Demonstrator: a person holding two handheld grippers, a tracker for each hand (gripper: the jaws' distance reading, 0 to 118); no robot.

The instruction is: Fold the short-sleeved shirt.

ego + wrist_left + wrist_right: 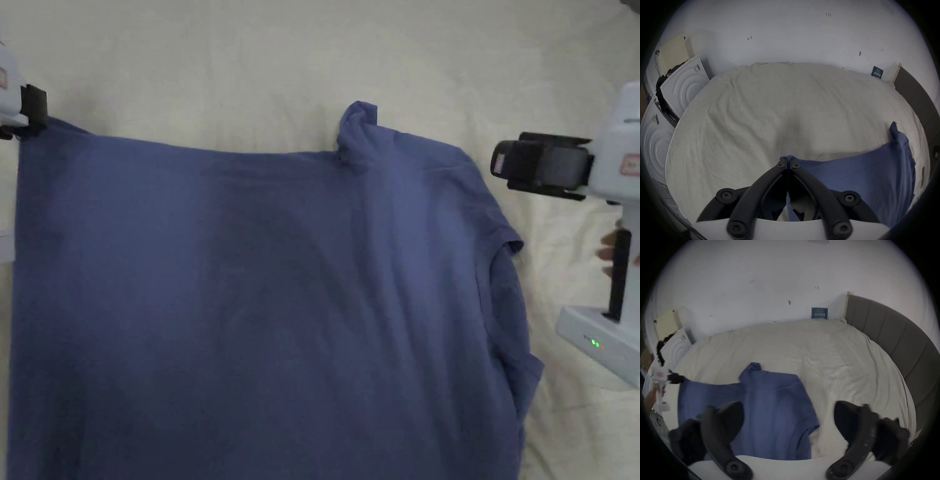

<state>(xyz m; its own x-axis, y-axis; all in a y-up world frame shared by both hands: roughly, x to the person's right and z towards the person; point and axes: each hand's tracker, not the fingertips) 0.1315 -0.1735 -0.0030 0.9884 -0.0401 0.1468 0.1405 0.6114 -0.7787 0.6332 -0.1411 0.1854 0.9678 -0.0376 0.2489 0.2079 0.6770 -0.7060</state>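
the shirt [262,312] lay mostly unfolded on the bed [250,62]; left gripper [787,160] pinched its corner, right gripper [788,423] hung released.

The short-sleeved shirt [262,300] is plain blue-violet, with no print, and it lies on a cream-white bedsheet [250,69]. Both grippers have black jaws on white bodies, and the right gripper [500,164] shows small green lights at its base. The headboard [893,344] is grey with panel seams, against a white wall [769,280].

Shirt [262,300] on bed [250,62]; left gripper [31,112] at shirt's far-left corner.
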